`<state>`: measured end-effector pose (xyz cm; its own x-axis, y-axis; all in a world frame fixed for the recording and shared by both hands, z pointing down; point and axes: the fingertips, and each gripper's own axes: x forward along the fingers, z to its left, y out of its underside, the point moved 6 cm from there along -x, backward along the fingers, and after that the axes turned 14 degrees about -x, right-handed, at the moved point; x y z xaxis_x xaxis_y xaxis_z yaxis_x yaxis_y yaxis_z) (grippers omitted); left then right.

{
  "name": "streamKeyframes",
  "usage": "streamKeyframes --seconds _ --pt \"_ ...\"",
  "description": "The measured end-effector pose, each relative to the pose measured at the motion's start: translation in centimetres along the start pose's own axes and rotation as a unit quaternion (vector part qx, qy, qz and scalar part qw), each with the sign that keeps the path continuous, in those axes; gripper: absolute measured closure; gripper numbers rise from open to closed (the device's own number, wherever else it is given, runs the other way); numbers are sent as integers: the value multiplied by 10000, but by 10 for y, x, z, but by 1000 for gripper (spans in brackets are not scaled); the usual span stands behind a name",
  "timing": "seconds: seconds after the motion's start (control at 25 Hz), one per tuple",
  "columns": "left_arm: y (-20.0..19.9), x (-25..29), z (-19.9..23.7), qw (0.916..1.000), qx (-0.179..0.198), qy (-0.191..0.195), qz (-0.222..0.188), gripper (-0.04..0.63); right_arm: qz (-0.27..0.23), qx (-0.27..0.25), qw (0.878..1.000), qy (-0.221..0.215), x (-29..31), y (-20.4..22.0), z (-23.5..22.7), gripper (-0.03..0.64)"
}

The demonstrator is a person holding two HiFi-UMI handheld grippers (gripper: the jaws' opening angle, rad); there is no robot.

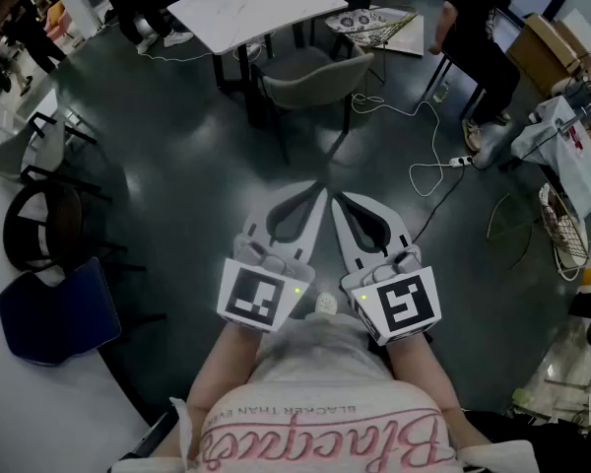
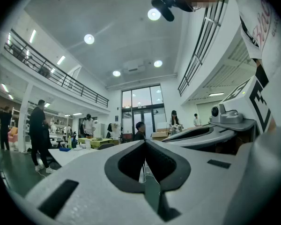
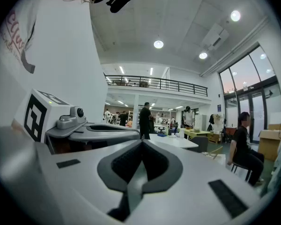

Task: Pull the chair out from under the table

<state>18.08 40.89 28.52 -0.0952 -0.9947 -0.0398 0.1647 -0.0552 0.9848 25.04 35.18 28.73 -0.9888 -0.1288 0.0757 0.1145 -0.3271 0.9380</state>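
While both grippers hang level above the dark floor [image 1: 177,175], well short of the bench [image 1: 256,13], neither one touches anything. The left gripper [image 1: 321,195] has its fingers pressed together with nothing between them, and so does the right gripper [image 1: 339,201]. Their tips lie just beside each other and point toward the bench.

The chair [image 1: 310,77], grey and padded, stands at the near edge of the bench with its back turned toward the grippers, well apart from them. How far its seat reaches under the white top cannot be told from the head view. Its thin legs fade into the dark floor and are hard to trace.

The far side of the bench is cut off by the top of the picture. The small items lying on the bench, one of them blue, are too small to name. Right of the bench sits a person [image 1: 473,28], partly cut off, and a white cable [image 1: 435,156] trails over the floor on that same side. In both gripper views the pale gripper bodies fill the lower half and hide the floor before the bench.
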Motion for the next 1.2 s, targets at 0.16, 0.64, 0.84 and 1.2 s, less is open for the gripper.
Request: streamKeyframes --seconds 0.16,0.64,0.84,1.2 --pt "-1 28 -14 10000 22 -21 13 591 -32 26 10000 -43 -7 7 -28 614" --pt "15 90 -41 9994 -110 -323 20 591 75 211 9990 -385 -19 47 -89 614" --pt "14 113 -36 9993 116 -348 121 591 102 240 9988 -425 -11 56 -108 614" --pt "9 172 35 9997 19 -219 145 591 303 191 9993 -143 60 69 -153 614"
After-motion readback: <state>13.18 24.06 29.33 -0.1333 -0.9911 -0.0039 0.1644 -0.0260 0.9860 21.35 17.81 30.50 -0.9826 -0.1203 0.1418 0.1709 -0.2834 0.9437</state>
